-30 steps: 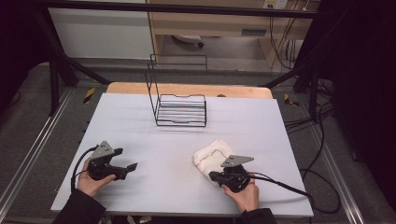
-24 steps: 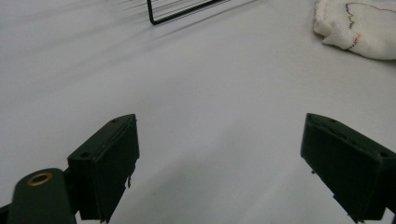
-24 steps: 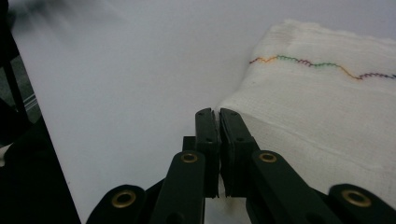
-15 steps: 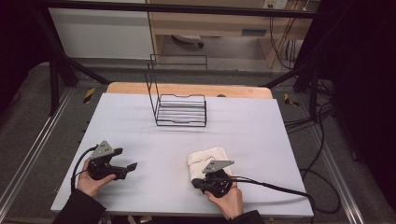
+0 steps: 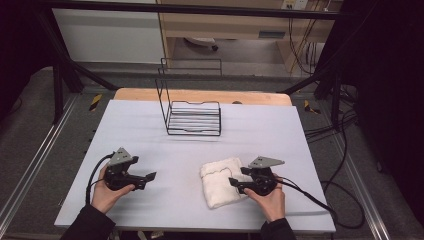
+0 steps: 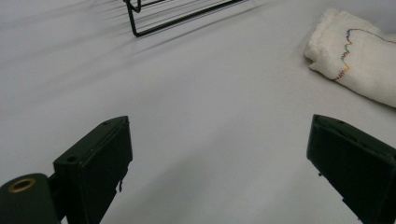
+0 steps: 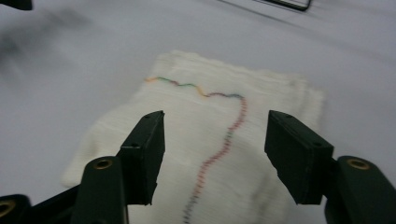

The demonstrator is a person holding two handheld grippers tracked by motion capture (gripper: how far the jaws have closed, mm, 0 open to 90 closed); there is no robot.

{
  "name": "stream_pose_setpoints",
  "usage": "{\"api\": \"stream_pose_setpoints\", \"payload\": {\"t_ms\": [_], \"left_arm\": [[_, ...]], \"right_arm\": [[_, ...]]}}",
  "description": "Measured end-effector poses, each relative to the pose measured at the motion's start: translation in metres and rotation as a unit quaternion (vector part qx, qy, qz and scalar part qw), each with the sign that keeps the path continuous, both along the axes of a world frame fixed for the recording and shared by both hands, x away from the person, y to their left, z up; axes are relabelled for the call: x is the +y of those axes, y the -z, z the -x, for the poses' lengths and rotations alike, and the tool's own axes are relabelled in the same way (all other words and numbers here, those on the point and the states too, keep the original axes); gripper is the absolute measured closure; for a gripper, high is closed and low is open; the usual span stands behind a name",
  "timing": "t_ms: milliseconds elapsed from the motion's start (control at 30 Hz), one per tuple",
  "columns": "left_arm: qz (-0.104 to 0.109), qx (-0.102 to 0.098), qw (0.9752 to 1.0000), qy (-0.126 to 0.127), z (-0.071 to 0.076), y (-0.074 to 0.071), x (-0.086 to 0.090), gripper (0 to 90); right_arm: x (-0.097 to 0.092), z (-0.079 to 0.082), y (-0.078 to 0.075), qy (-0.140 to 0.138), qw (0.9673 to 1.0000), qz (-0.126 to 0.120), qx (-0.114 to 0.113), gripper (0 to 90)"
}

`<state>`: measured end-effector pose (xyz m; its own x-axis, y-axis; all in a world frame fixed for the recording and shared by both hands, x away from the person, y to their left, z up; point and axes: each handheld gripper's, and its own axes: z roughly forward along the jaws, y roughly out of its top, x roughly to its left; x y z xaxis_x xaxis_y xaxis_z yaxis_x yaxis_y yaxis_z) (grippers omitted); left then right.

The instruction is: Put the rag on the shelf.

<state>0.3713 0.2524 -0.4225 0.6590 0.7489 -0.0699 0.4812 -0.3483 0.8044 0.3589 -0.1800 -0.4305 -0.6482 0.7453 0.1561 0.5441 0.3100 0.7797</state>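
A folded white towel (image 5: 219,184) with a wavy multicoloured stitch line lies flat on the pale table (image 5: 145,130), front right of centre. My right gripper (image 5: 236,183) hovers at its right edge. In the right gripper view its jaws (image 7: 215,135) stand apart over the towel (image 7: 205,88); they have just been opening, and the pads do not press the cloth. My left gripper (image 5: 150,176) is at the front left, apart from the towel (image 6: 359,60). Its jaws (image 6: 217,144) stand wide, have just opened a little further, and hold nothing.
A black wire rack (image 5: 194,119) with a tall back frame stands at the middle back of the table; its base edge (image 6: 177,16) shows in the left gripper view. A cable (image 5: 310,200) trails from the right gripper off the right edge.
The right gripper slid left along the towel, then came back right, and its jaws went from shut to open, letting the cloth go. The towel now lies flatter. The left gripper drifted slightly right.
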Motion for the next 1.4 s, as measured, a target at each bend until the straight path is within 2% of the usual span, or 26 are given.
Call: {"api": "stream_pose_setpoints", "payload": {"t_ms": [33,100,233,333,467,633,767,900,1033,1167,1400], "left_arm": [[-0.001,0.001,1.0,-0.001,0.0,-0.001,-0.005,6.9],[-0.006,0.006,0.9999,0.006,-0.001,-0.002,-0.014,7.3],[-0.005,0.01,0.9997,0.02,-0.004,-0.004,-0.037,7.8],[0.001,0.018,0.9995,0.028,-0.008,-0.004,-0.056,11.1],[-0.002,0.026,0.9992,0.031,-0.014,-0.003,-0.082,14.6],[-0.008,0.035,0.999,0.027,-0.02,0.0,-0.109,21.8],[-0.013,0.044,0.9987,0.025,-0.024,0.004,-0.127,28.3],[-0.008,0.06,0.9979,0.026,-0.028,0.011,-0.14,36.1],[-0.015,0.07,0.9969,0.031,-0.03,0.017,-0.149,48.1],[-0.001,0.082,0.996,0.035,-0.031,0.021,-0.155,55.9],[0.017,0.103,0.9941,0.029,-0.033,0.025,-0.162,63.5]], "right_arm": [[0.0,0.0,0.0,0.0,1.0,0.0,0.0,30.9],[-0.01,-0.004,0.002,0.01,0.9999,0.004,-0.004,25.4],[-0.024,-0.009,0.007,0.024,0.9997,-0.008,0.001,15.6],[-0.031,-0.011,0.009,0.031,0.9995,-0.011,0.003,11.4],[-0.036,-0.01,0.011,0.036,0.9992,-0.014,0.011,6.1],[-0.038,-0.009,0.012,0.042,0.9991,-0.007,0.007,3.4],[-0.036,-0.008,0.014,0.04,0.9991,-0.005,0.012,3.1],[-0.036,-0.007,0.014,0.041,0.9991,-0.005,0.01,3.0],[-0.036,-0.008,0.013,0.041,0.9991,-0.007,0.004,3.1],[-0.036,-0.008,0.013,0.044,0.999,-0.01,0.008,3.0],[-0.036,-0.011,0.012,0.045,0.9987,-0.021,0.006,3.2]]}}
